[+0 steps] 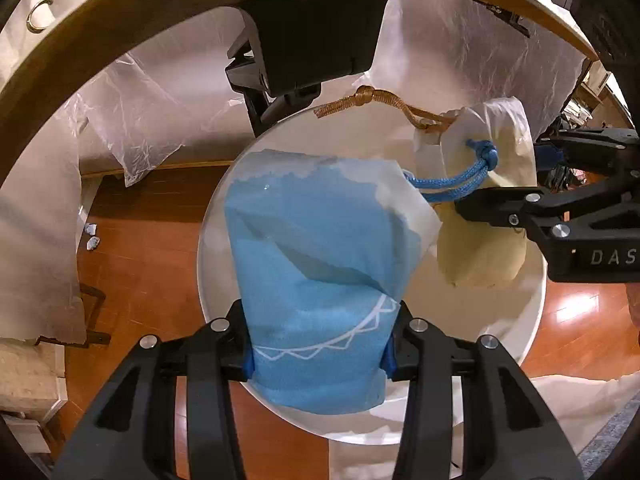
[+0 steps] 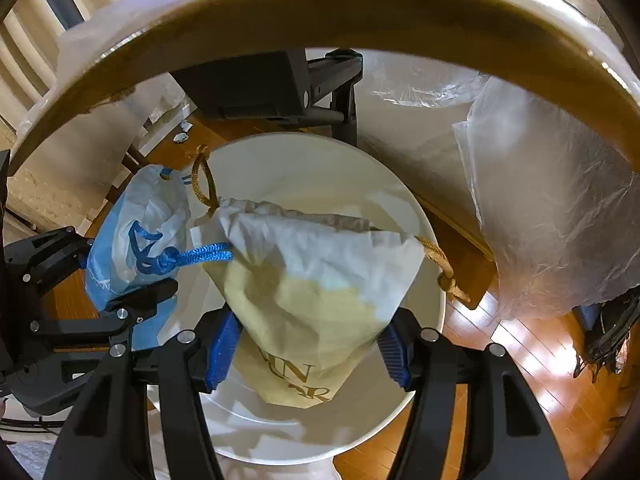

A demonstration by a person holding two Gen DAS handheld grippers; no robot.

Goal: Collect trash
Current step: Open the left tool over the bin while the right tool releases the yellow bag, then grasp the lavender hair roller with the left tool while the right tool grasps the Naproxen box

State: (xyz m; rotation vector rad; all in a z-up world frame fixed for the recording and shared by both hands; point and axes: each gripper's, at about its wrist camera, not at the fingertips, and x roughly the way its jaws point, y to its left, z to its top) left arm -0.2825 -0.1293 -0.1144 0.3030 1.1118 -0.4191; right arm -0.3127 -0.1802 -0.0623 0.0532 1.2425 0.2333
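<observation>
Wood floor (image 1: pixel 160 248) seen under the round table's rim (image 1: pixel 120 20). White round bin (image 2: pixel 304 160) stands on it. Two small crumpled scraps (image 1: pixel 91 236) lie apart from the bin, near the plastic-draped wall edge (image 1: pixel 36 220).

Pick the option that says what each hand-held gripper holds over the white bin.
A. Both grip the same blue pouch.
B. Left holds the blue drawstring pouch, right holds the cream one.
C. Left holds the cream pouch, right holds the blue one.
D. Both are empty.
B: the left hand-held gripper is clamped on the blue drawstring pouch, and the right hand-held gripper on the cream pouch, both above the white bin.
</observation>
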